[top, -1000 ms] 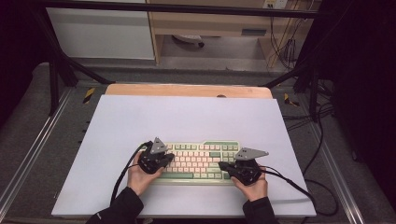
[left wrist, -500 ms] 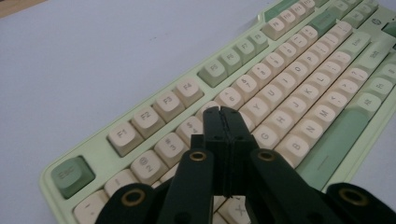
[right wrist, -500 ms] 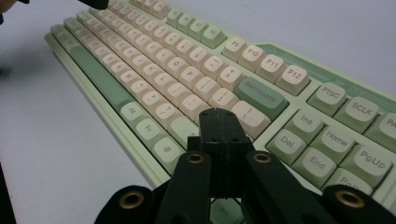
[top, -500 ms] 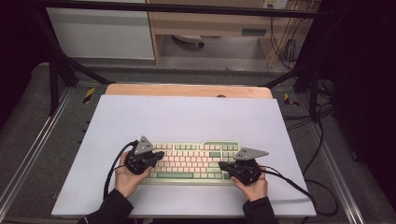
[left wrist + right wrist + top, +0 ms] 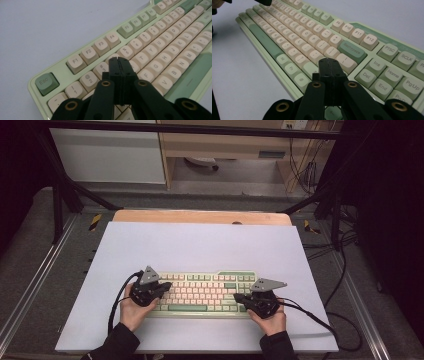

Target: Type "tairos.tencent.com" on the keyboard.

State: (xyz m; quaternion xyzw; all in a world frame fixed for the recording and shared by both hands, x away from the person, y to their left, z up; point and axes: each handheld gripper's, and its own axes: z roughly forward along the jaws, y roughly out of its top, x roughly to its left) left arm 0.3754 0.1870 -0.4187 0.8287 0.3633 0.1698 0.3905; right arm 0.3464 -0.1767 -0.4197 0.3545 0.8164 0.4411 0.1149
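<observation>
Non-task stuff: tabletop (image 5: 200, 245) has a pale lavender-grey sheet on top, bare wood strip (image 5: 200, 216) along the far edge. Black frame tubes (image 5: 65, 190) stand at both far corners. Behind: white cabinet panel (image 5: 107, 155), wooden shelf unit (image 5: 225, 145), bundle of hanging cables (image 5: 305, 170). Grey carpet floor (image 5: 30, 250) on both sides.

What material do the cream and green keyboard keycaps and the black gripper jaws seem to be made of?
The cream and green keycaps of the pale green keyboard look like matte moulded plastic: rounded edges, soft sheen, printed legends. The shut black jaws of the left gripper and right gripper appear to be rigid black plastic, perhaps printed, since fine layered lines show; brass-coloured rings suggest metal pivots.
</observation>
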